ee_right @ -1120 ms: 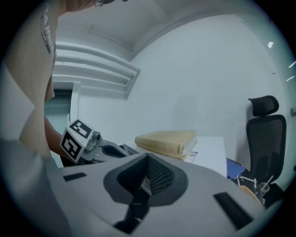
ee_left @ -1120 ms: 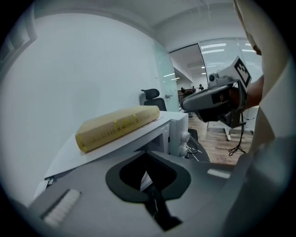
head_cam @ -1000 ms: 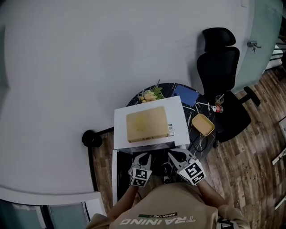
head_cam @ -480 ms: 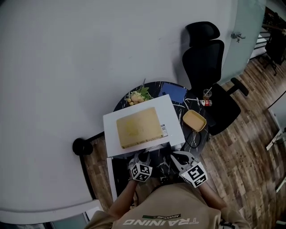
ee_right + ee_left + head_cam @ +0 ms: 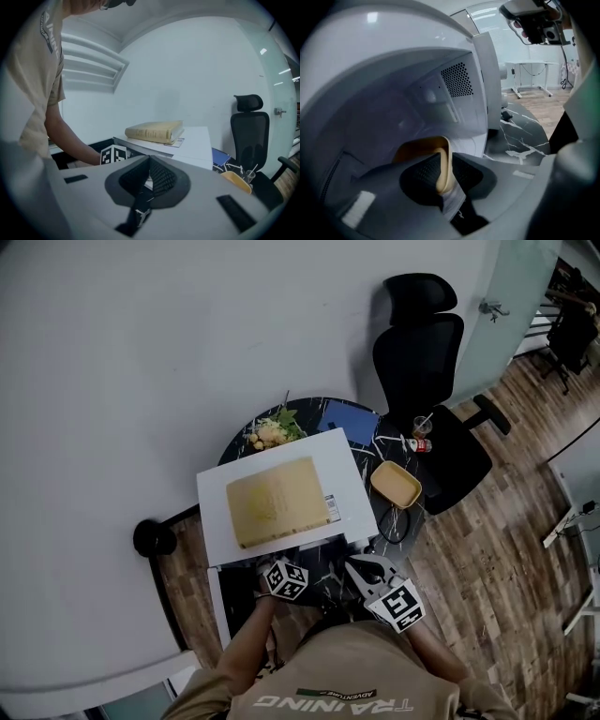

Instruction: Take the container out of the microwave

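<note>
Left claw (image 5: 443, 182) reaches inside the microwave (image 5: 459, 82), jaws pinching the near rim of the yellow container (image 5: 419, 147); the container sits low in the cavity, its rim upright between the pads. Right claw (image 5: 149, 176) is outside, in front of the microwave, jaws pressed together on nothing. A book (image 5: 277, 501) lies flat on the microwave's top. On the dark counter (image 5: 375, 442) to the right sits a yellow bowl (image 5: 395, 484), with a black chair (image 5: 422, 343) beyond.

T-shirt (image 5: 347, 673): tan, short-sleeved, printed lettering | left hand-held gripper (image 5: 443, 174), right hand-held gripper (image 5: 150, 164): grey shells, black ribbed pads, black-and-white marker cubes (image 5: 396, 604)
</note>
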